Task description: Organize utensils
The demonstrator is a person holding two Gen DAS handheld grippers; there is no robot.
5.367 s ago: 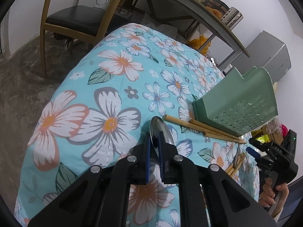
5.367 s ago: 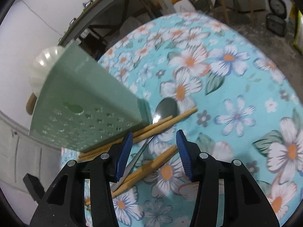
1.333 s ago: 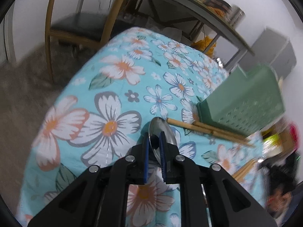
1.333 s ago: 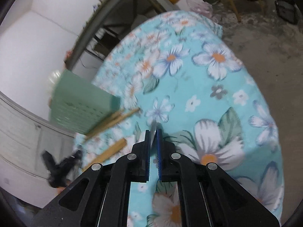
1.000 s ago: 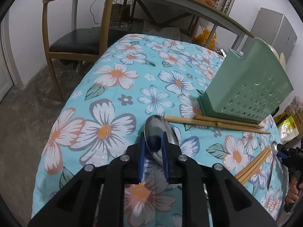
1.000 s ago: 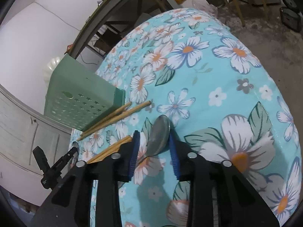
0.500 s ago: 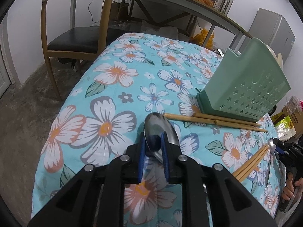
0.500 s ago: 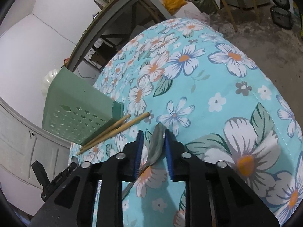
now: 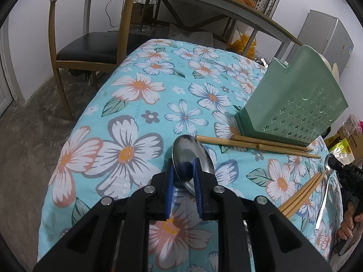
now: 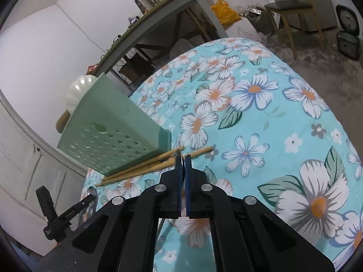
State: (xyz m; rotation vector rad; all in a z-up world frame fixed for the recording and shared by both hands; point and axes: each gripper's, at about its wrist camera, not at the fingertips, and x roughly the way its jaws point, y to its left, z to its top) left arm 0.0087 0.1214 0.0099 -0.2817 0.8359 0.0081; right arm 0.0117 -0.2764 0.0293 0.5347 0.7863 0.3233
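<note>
My left gripper (image 9: 183, 165) is shut on a steel spoon (image 9: 188, 149), its bowl sticking out above the flowered cloth. My right gripper (image 10: 182, 157) is shut on a second steel spoon (image 10: 178, 156), seen edge-on between the pads; it also shows in the left wrist view (image 9: 325, 185), held by the right gripper (image 9: 334, 159). A green perforated utensil holder (image 9: 295, 99) stands on the table, also in the right wrist view (image 10: 109, 136). Bamboo chopsticks (image 9: 256, 144) lie at its foot, and another pair (image 9: 301, 192) lies nearer.
The table is covered by a blue floral cloth (image 9: 140, 95). A wooden chair (image 9: 90, 34) and a grey desk (image 9: 204, 2) stand beyond it. A white cabinet (image 10: 27, 158) is to the left in the right wrist view.
My right gripper has closed tighter on its spoon, which turned edge-on, and moved toward the chopsticks by the holder. My left gripper keeps its spoon, nearly still.
</note>
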